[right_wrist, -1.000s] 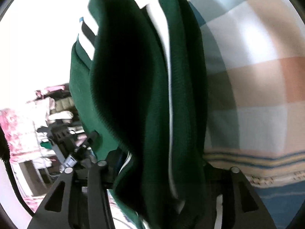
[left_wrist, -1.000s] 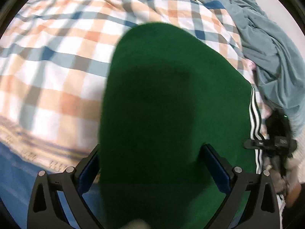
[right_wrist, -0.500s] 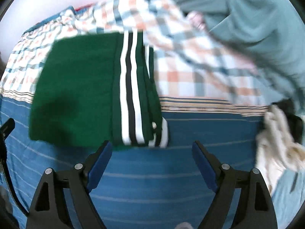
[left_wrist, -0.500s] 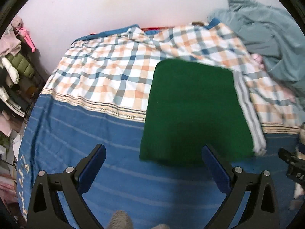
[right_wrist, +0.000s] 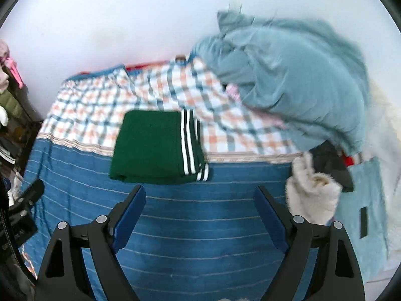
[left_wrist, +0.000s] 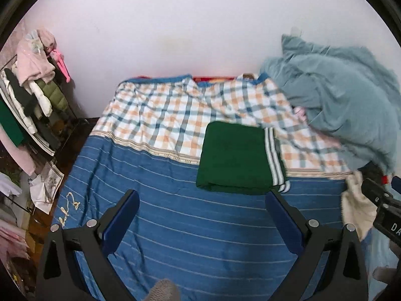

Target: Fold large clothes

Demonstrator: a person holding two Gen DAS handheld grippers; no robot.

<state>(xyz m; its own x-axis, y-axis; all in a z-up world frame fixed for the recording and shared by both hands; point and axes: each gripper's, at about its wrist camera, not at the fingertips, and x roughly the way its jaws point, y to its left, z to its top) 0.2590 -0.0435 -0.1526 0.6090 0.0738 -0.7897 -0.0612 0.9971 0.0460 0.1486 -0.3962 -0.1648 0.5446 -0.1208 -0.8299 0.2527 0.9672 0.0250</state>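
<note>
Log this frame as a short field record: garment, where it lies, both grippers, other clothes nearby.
garment: green garment, folded into a flat rectangle, white stripes along its right edge
location: on the bed, across the seam between checked and blue striped cloth
left gripper: open, empty
right gripper: open, empty
nearby: grey-blue pile to the right, unfolded

I had open blue striped bedcover [left_wrist: 190,228] below both grippers, nothing on it up to the folded green garment [left_wrist: 233,160] ahead. Right side blocked: heaped grey-blue blanket [right_wrist: 295,75], fluffy cream item [right_wrist: 313,195] near bed edge. Left, past the bed edge, a crowded clothes rack [left_wrist: 32,87].
</note>
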